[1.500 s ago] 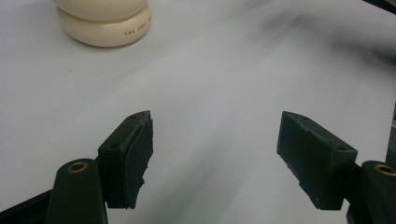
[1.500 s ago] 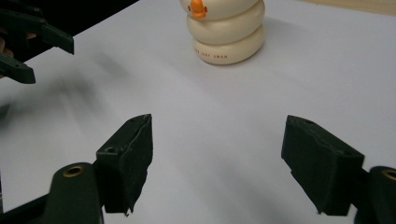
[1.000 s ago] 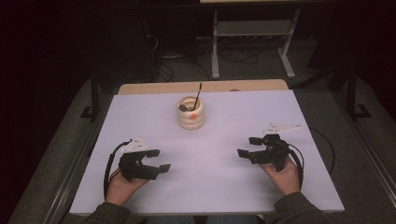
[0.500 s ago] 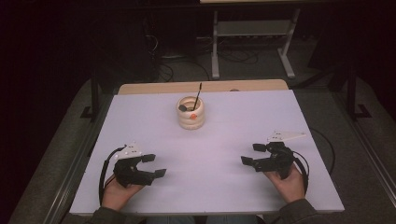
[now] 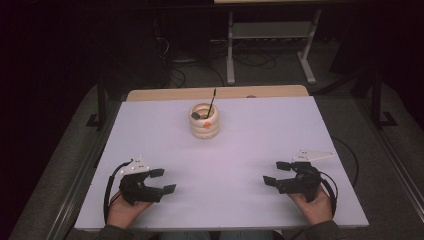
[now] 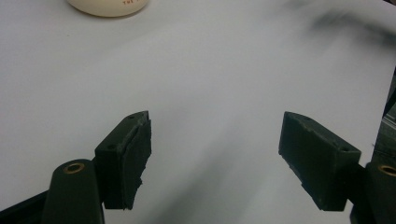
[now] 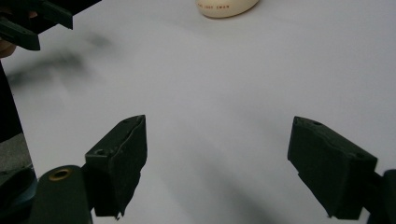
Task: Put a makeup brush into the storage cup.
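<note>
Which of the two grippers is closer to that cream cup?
Left, slightly. The left gripper sits toward the cream cup's near left; the right gripper sits farther off to its near right. Both are open and empty.

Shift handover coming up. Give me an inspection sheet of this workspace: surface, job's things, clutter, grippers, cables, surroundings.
Surface: white table top, bare wooden strip along its far edge.
Job's things: cream ribbed cup at the far middle, a dark stick leaning out of it; something dark and something orange inside, too small to tell.
Clutter: nothing seen.
Grippers: left gripper and right gripper near the front edge, both open, nothing between the jaws; the right one's jaws have just been opening.
Cables: a black cable loops from each gripper; more cables on the floor behind the table.
Surroundings: dark room, grey metal stand on the floor beyond the table.
</note>
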`<state>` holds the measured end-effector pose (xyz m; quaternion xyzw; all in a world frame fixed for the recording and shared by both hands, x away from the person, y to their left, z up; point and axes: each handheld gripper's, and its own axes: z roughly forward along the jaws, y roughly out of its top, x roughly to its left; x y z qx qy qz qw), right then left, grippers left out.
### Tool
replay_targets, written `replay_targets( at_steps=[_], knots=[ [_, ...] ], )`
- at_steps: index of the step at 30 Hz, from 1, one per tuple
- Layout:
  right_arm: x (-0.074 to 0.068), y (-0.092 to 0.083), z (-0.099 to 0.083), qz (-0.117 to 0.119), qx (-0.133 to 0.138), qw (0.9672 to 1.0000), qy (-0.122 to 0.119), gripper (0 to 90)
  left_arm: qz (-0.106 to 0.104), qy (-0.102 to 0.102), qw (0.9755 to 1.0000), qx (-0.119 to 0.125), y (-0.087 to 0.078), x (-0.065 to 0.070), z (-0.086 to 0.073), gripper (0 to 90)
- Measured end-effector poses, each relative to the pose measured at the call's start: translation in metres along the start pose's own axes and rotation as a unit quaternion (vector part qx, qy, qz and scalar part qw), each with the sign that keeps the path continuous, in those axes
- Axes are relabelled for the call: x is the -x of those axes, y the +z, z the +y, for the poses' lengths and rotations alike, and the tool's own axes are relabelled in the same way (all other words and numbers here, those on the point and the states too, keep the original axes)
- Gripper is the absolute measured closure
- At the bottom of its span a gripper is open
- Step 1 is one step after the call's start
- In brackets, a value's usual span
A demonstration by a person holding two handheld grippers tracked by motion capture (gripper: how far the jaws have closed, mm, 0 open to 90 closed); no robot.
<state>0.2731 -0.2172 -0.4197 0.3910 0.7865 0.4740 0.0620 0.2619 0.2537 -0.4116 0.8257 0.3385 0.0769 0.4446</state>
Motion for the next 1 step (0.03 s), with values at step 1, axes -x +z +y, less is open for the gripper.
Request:
replay_targets(
  at_steps=[1],
  knots=[
    [-0.0005, 0.0, -0.0004, 0.001, -0.001, 1.0, 0.003, 18.7, -0.001, -0.001, 1.0, -0.001, 0.0001, 0.0, 0.0002, 24.8]
  ],
)
